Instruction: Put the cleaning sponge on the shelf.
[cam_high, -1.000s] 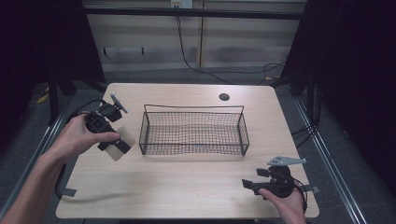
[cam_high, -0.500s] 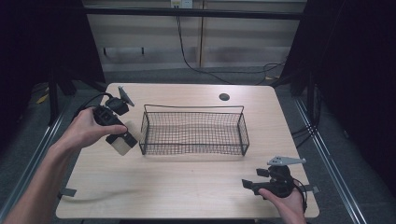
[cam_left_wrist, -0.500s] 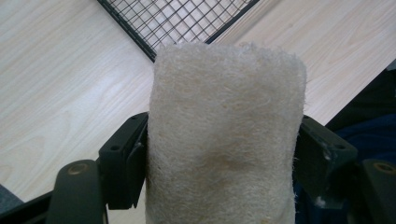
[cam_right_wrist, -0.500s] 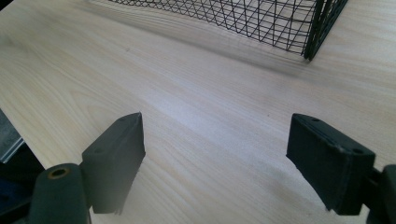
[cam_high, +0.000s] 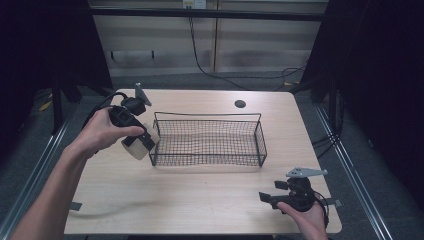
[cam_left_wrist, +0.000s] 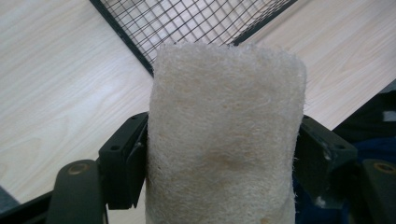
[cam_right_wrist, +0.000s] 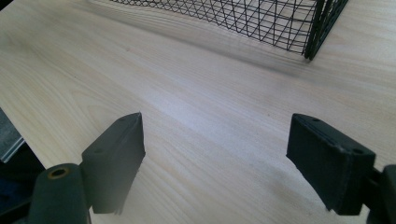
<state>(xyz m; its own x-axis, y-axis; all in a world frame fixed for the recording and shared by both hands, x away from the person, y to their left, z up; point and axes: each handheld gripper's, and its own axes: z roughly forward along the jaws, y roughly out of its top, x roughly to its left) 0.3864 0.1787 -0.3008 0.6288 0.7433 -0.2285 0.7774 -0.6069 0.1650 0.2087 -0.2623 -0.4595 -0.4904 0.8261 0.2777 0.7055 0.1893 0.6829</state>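
Table (cam_high: 200, 200): pale wood, rounded corners, small dark round disc (cam_high: 240, 104) near the far edge.

Wire basket (cam_high: 207, 142): black mesh, rectangular, near the table's middle, long side across. Nothing seen lying inside from the high view.

Left forearm: enters from the bottom left, reaches forward and inward. Left hand (cam_high: 102, 132) wraps the top of the left gripper (cam_high: 145, 142), raised off the table and tilted down toward the basket's left end.

Right hand (cam_high: 300, 215): low at the near right edge, grips the right gripper (cam_high: 267, 197) from behind, pointing left, level, close to the table top, well apart from the basket.

Sponge (cam_high: 137, 148): pale beige block, clamped between the left jaws, just beside the basket's near left corner, above the table.

Left gripper view: sponge (cam_left_wrist: 224, 140) up close, coarse fibrous weave, one black jaw pressed on each side; basket corner (cam_left_wrist: 154, 51) directly beyond it. Texture not legible from the high view.

Right gripper view: right gripper (cam_right_wrist: 215, 154) jaws wide apart, nothing between them but bare wood; basket corner (cam_right_wrist: 317, 32) at upper right.
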